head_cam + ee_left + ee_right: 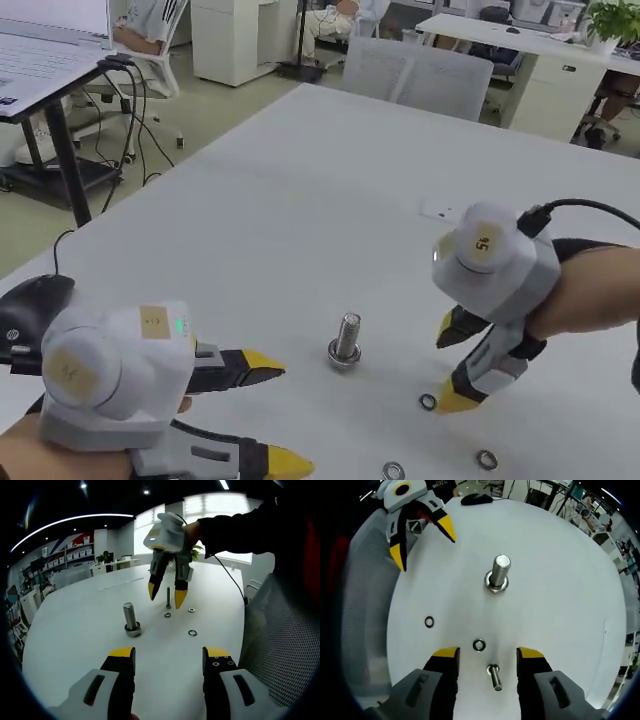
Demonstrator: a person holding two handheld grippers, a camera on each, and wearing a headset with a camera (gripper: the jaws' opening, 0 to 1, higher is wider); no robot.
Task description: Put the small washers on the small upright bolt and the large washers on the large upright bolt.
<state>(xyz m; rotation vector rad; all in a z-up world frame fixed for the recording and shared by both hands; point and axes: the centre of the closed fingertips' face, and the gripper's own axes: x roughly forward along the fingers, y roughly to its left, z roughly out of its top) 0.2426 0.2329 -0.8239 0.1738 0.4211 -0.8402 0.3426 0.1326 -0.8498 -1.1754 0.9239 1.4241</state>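
A black mouse [25, 300] is lying left of the left gripper [278, 412], whose jaws are gaping wide and empty. The large upright bolt [346, 340] is standing ahead of them, nothing between. The right gripper [450, 368] is holding its jaws wide around the small upright bolt [493, 675], with a washer [479, 644] lying just beyond their tips.

The large bolt [346, 338] is shiny silver and stands upright mid-scene on a wider round base. The small bolt [494, 675] is thinner, also upright, off to its right. One washer [428, 402] lies flat just beside the small bolt. Two more washers [393, 470] [487, 460] lie loose, nearer.
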